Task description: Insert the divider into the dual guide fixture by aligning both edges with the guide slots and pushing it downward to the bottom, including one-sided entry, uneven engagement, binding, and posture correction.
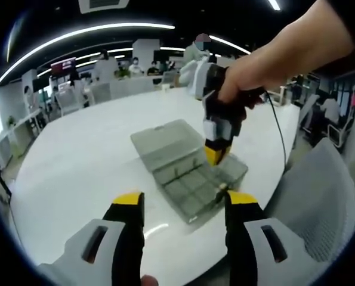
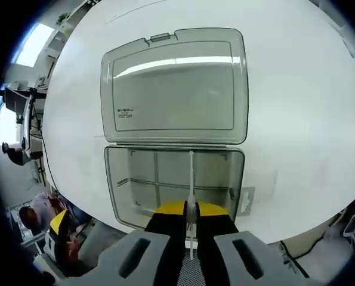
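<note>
We see bright ceiling strips (image 1: 88, 34) glaring off the white table (image 1: 76, 161); edges bend, and distant desks blur.

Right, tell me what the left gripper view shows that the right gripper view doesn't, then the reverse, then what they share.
Left gripper view alone: the left tool, jaws apart and holding nothing, a hand gripping the right tool from outside, a grey chair, and people at desks in the background.

Right gripper view alone: the thin divider pinched between closed jaws and standing over the box's compartments, plus a small label on the open lid.

Shared: the clear compartment box lying open on the white table, and the right tool above it.
</note>
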A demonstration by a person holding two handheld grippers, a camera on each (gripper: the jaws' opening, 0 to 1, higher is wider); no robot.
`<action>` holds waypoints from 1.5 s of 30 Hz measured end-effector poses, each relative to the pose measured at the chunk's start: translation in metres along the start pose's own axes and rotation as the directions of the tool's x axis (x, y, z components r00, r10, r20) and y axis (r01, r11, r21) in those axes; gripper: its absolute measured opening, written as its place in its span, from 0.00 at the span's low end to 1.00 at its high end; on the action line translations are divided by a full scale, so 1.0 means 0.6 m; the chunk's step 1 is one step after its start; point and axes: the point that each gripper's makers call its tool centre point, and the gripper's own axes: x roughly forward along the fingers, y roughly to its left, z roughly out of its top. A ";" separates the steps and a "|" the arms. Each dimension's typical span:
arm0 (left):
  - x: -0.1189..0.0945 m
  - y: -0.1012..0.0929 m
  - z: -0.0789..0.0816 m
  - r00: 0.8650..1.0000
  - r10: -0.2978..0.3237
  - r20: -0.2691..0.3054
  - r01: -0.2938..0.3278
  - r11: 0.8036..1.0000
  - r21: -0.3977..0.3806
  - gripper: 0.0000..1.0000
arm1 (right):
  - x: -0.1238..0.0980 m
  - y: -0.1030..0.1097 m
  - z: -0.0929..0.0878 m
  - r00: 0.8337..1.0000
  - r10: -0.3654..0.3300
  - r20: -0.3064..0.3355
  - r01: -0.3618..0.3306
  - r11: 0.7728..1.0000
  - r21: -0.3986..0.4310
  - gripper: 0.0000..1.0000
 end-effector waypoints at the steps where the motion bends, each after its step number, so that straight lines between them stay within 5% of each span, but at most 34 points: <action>1: 0.000 0.000 0.000 1.000 0.001 0.000 -0.001 1.000 0.000 0.52 | -0.001 0.001 -0.001 1.000 0.000 -0.001 0.000 1.000 0.001 0.00; 45: -0.001 0.002 0.000 1.000 0.006 0.001 -0.006 1.000 -0.003 0.52 | 0.025 0.003 -0.009 0.997 -0.071 0.023 0.072 0.996 -0.048 0.00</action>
